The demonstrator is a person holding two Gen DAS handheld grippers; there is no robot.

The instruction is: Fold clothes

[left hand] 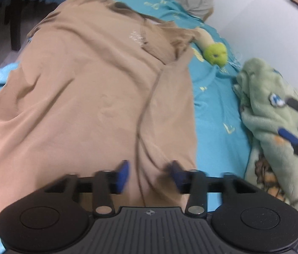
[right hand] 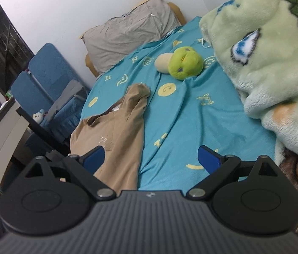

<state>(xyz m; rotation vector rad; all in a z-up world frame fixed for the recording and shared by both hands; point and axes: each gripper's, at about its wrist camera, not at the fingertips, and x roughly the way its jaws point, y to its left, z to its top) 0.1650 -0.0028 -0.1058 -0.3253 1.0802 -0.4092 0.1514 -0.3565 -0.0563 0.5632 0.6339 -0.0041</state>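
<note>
A tan shirt (left hand: 89,89) lies spread on the turquoise bedsheet (left hand: 214,110), with one side folded over along a lengthwise crease. My left gripper (left hand: 149,174) is open just above the shirt's near hem, straddling the crease; the view is blurred. My right gripper (right hand: 152,158) is open and empty, held above the sheet beside the shirt's right edge (right hand: 125,131). It also shows in the left wrist view (left hand: 290,120) at the far right, over the fleece blanket.
A green plush toy (right hand: 183,62) lies on the sheet beyond the shirt. A pale green fleece blanket (right hand: 271,63) is heaped at the right. A grey pillow (right hand: 127,33) sits at the bed head by the wall. Blue chairs (right hand: 43,78) stand left of the bed.
</note>
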